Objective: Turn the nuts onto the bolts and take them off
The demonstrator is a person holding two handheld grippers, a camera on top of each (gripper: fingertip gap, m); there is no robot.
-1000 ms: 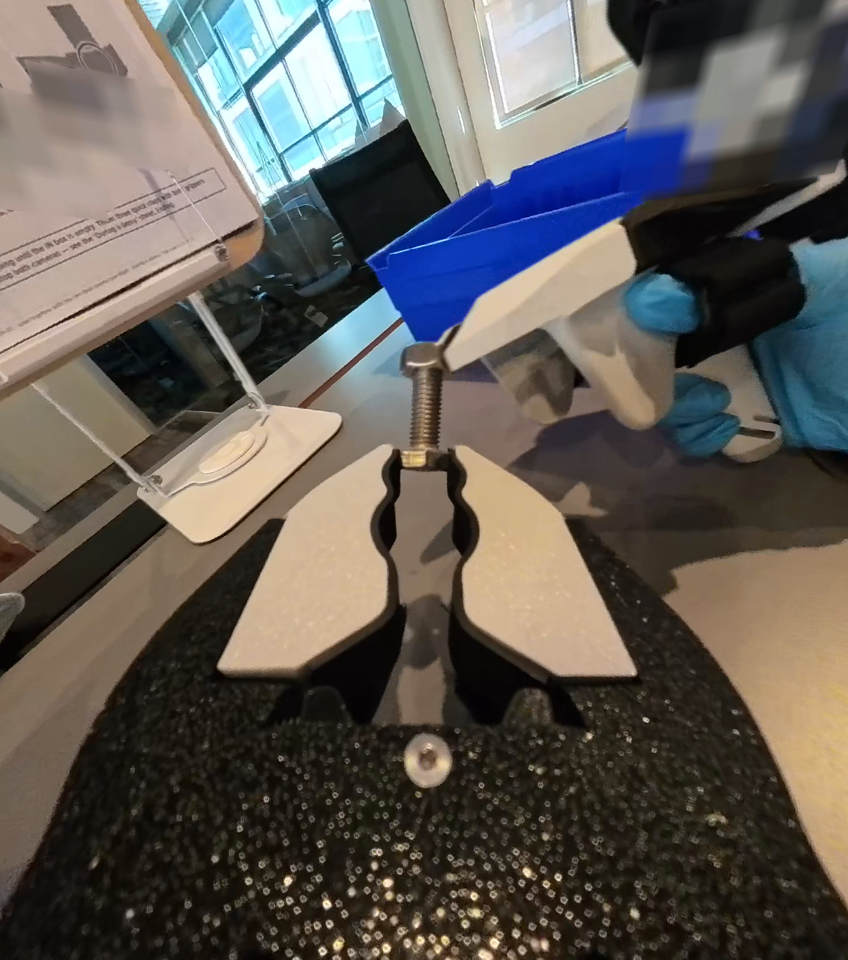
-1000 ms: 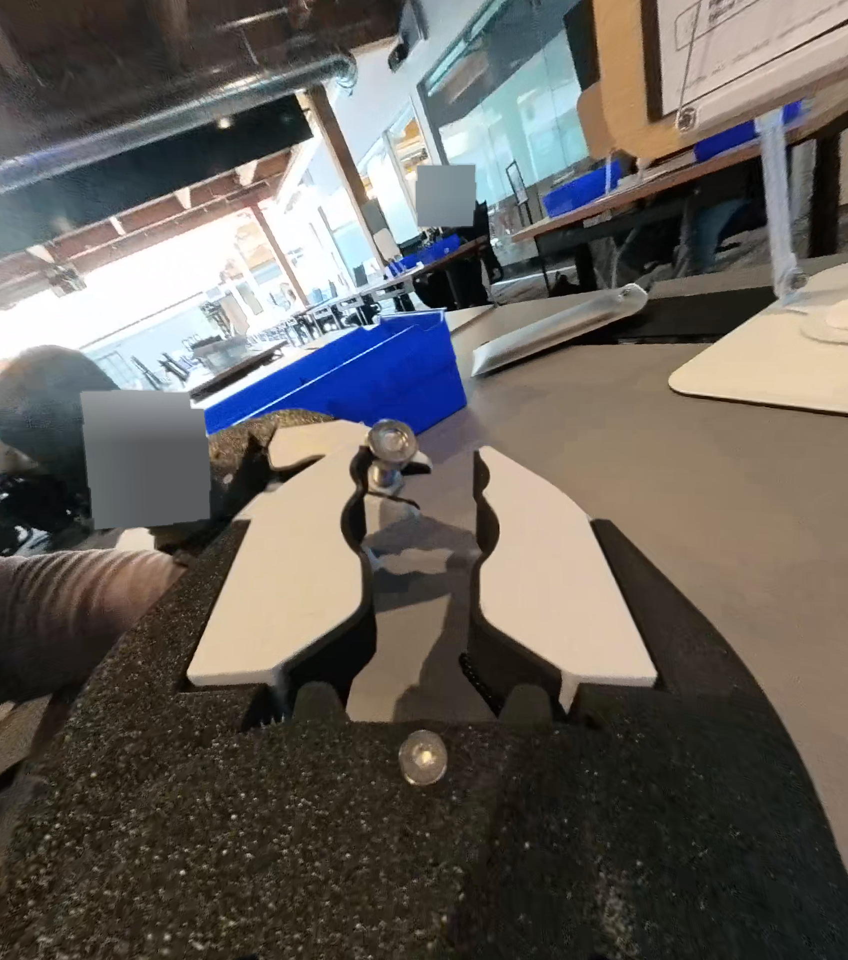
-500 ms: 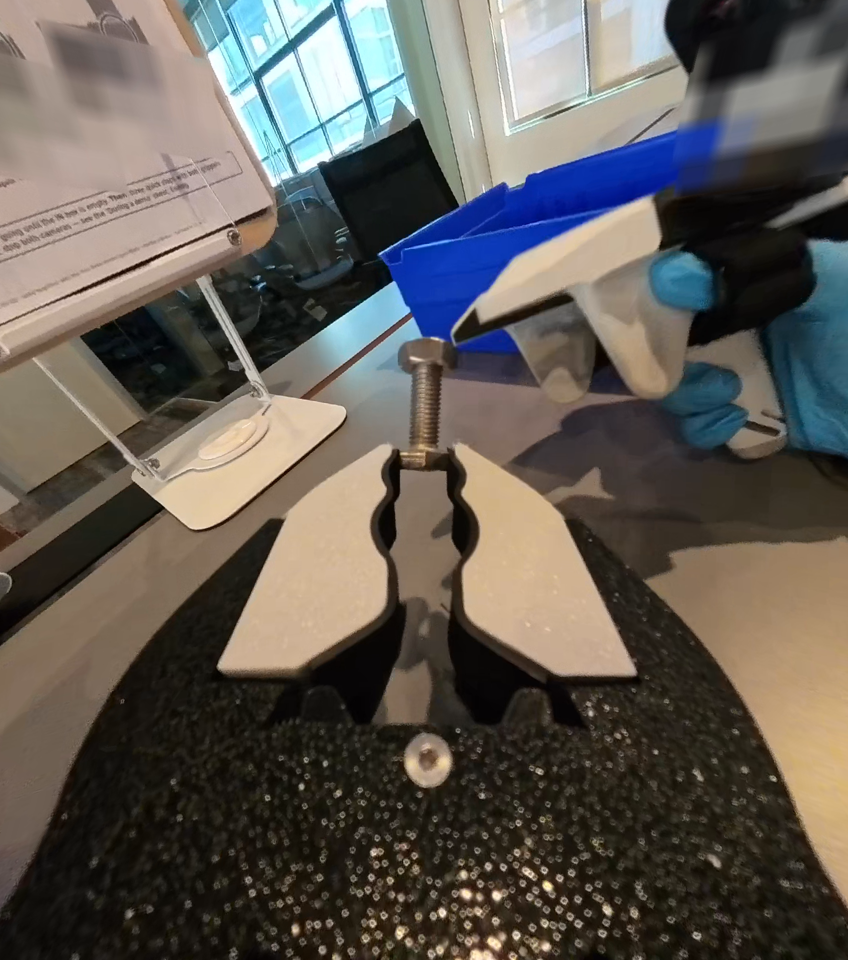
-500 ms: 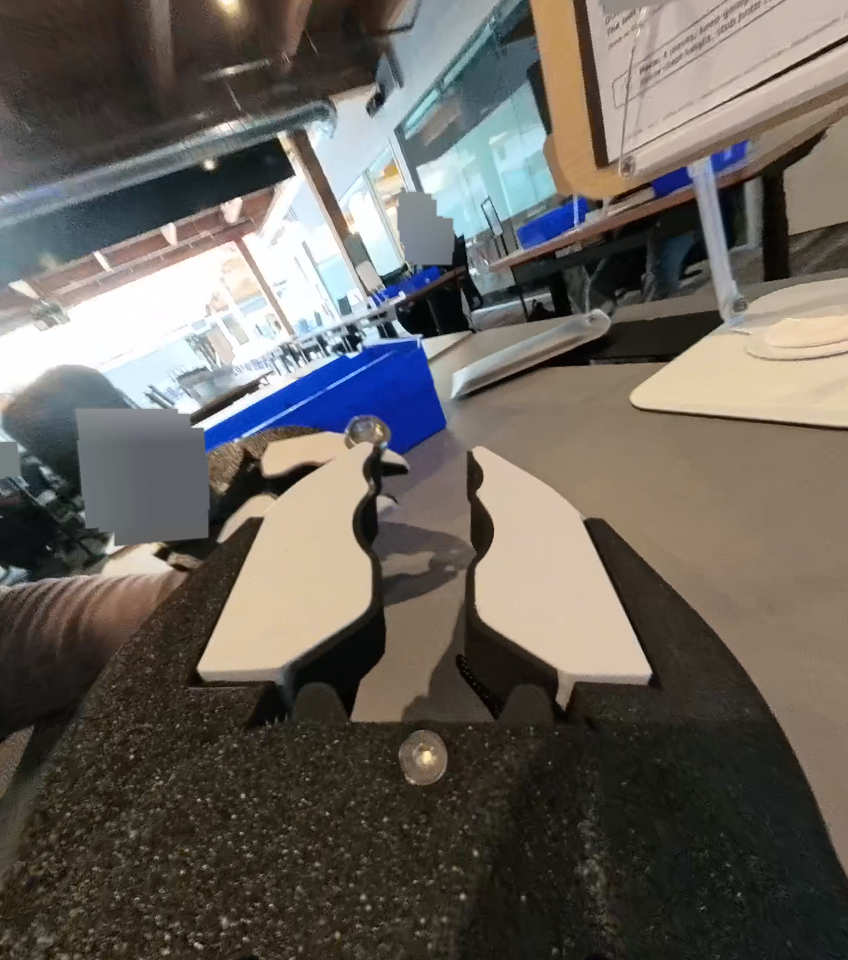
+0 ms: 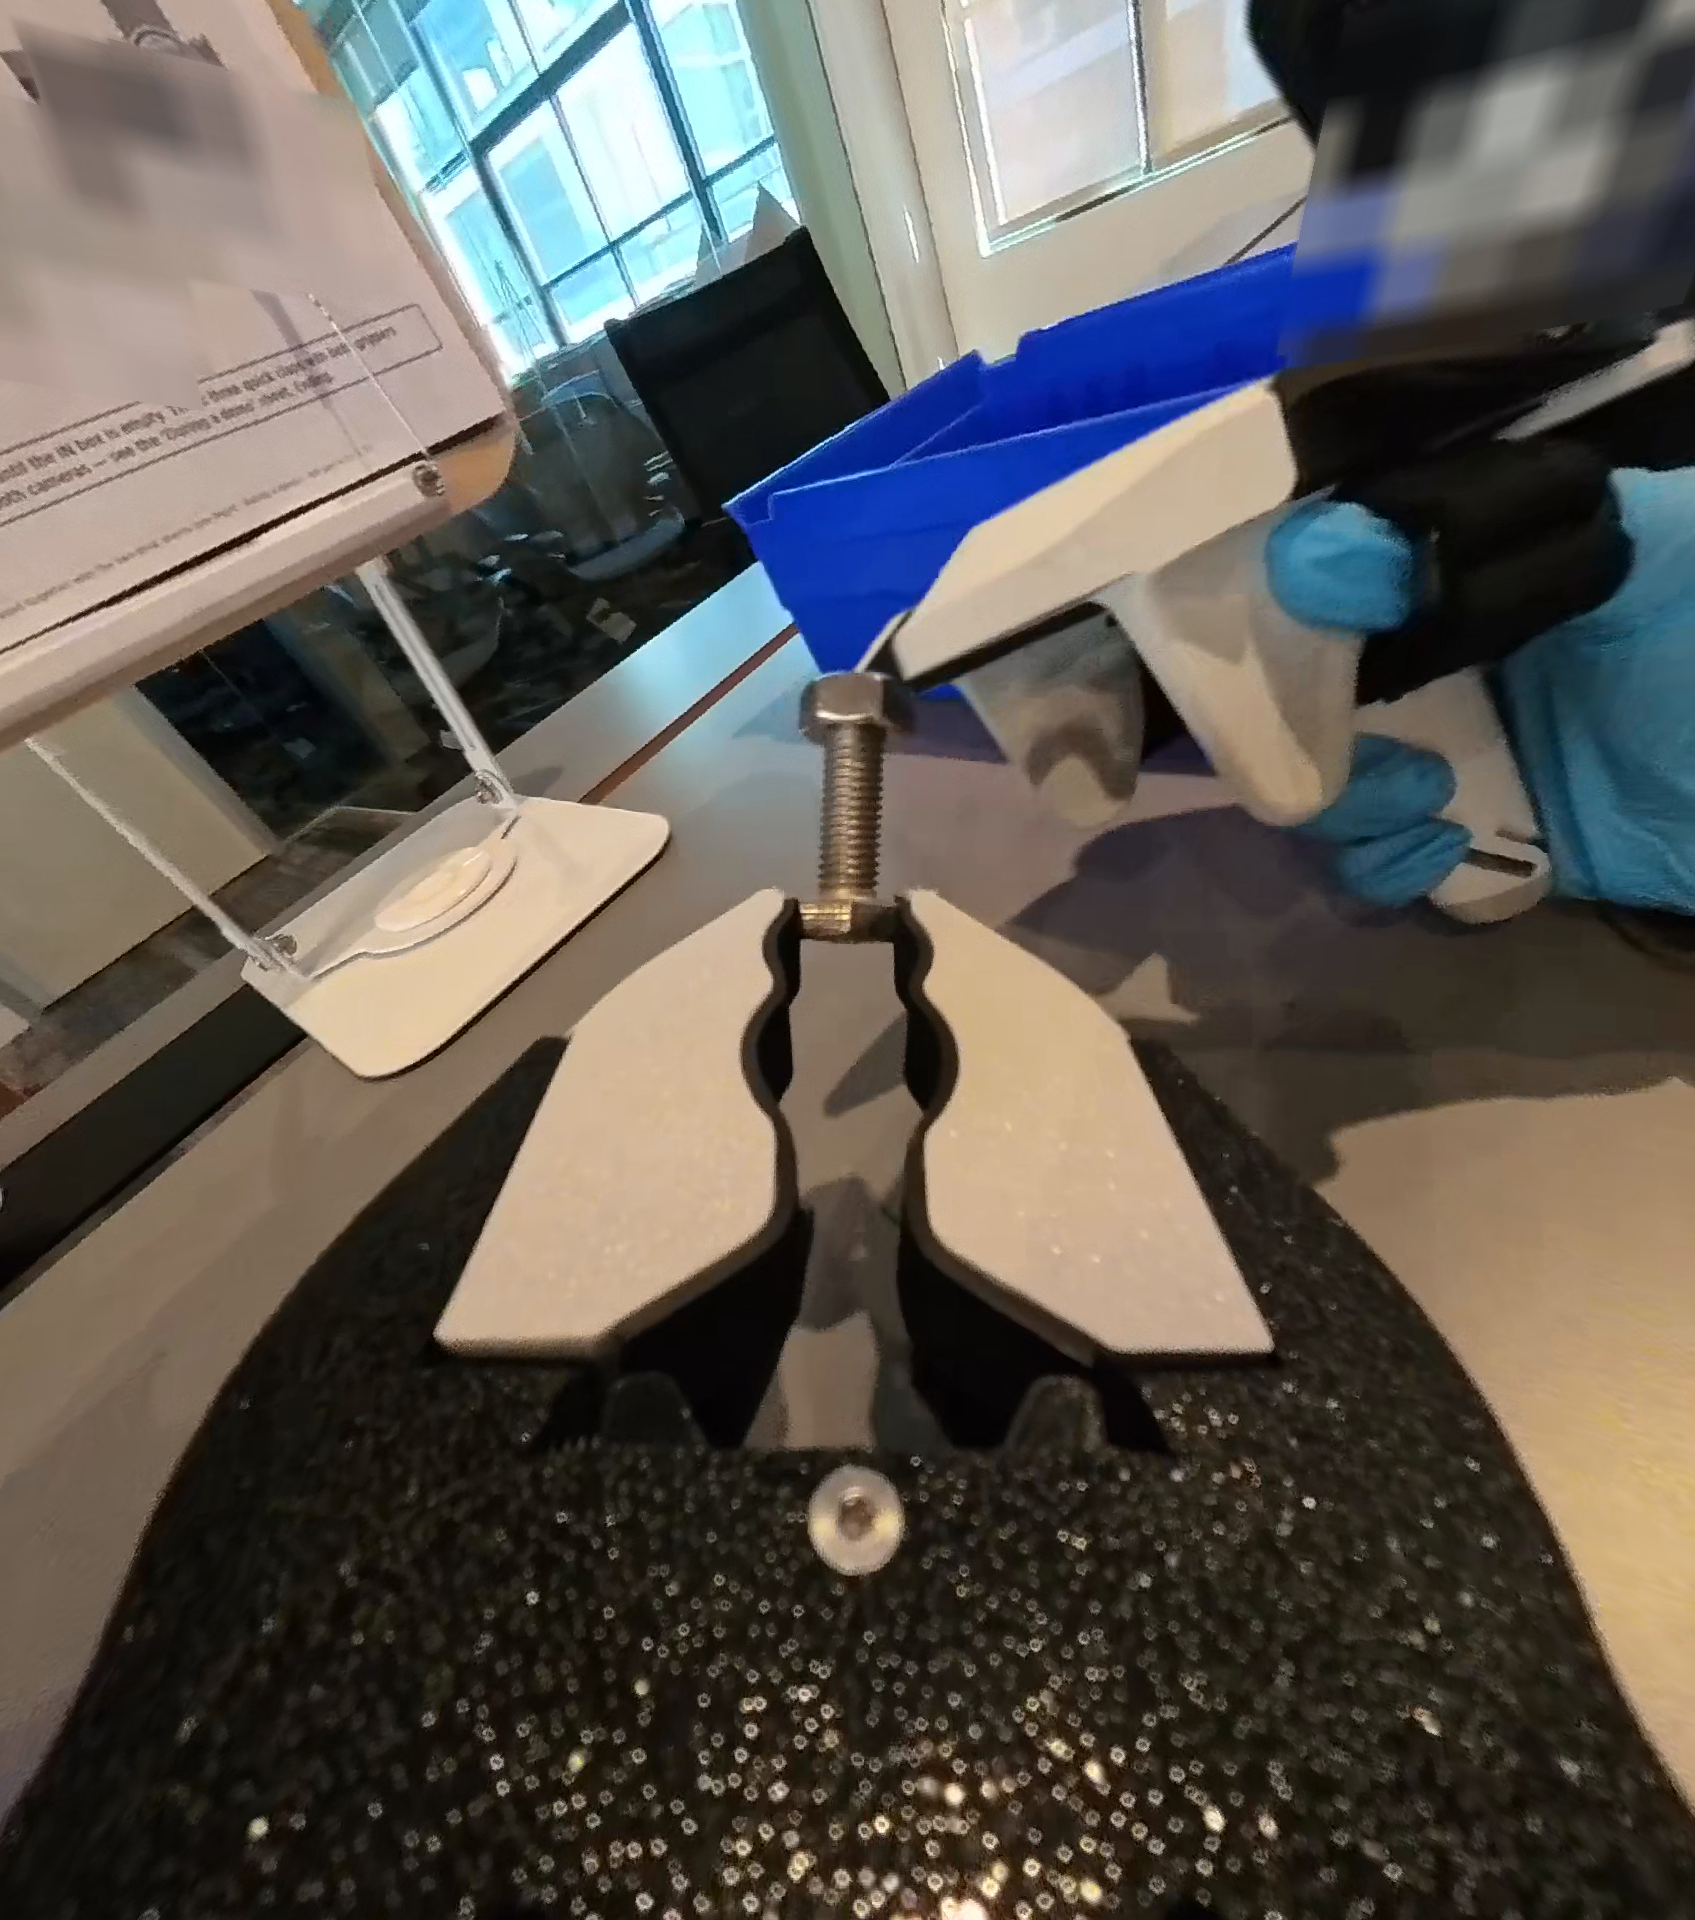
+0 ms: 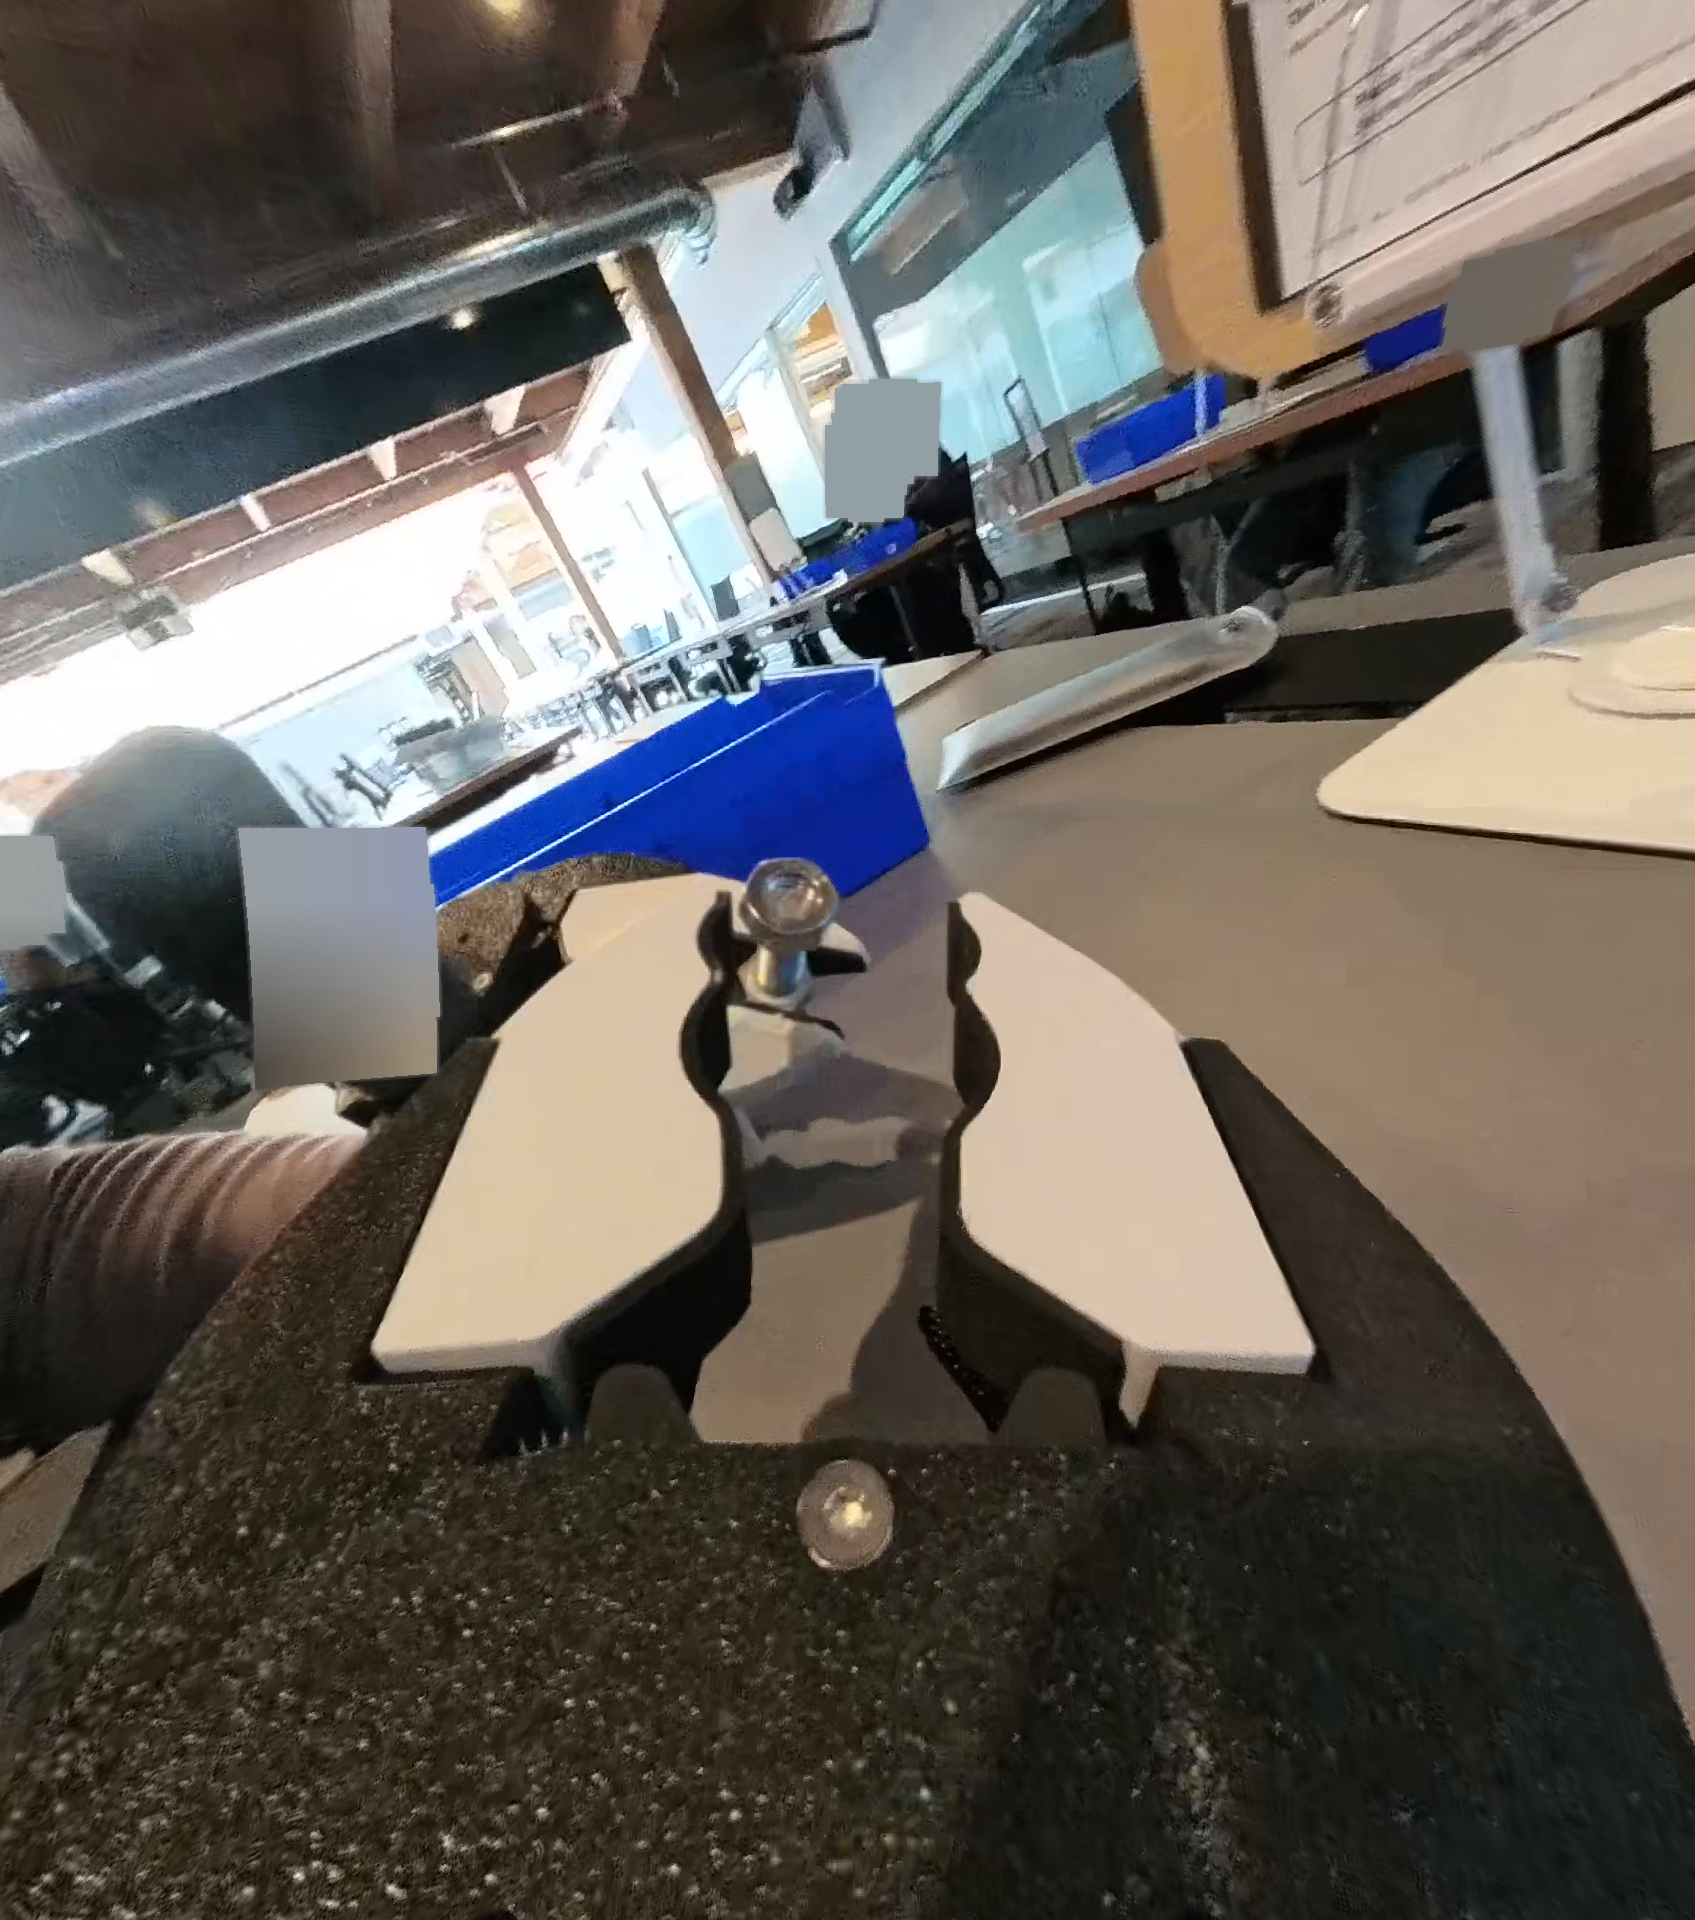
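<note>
In the left wrist view my left gripper is shut on a steel nut at its fingertips. A steel bolt stands upright out of the nut, hex head on top. My right gripper reaches in from the right, its tips just beside the bolt head. In the right wrist view the right gripper is open. The bolt shows between its fingers, close to the left one. The left gripper's fingers lie behind it.
A blue bin stands behind the bolt, and another blue bin shows in the right wrist view. A paper stand with a white base is at the left. A blue-gloved hand holds the right gripper. The table is grey. My right fingertips sit around 4 centimetres from my left ones.
The right gripper drew back off the bolt head half a second ago and has come back beside it. The left gripper still holds the nut and bolt, almost unmoved.
</note>
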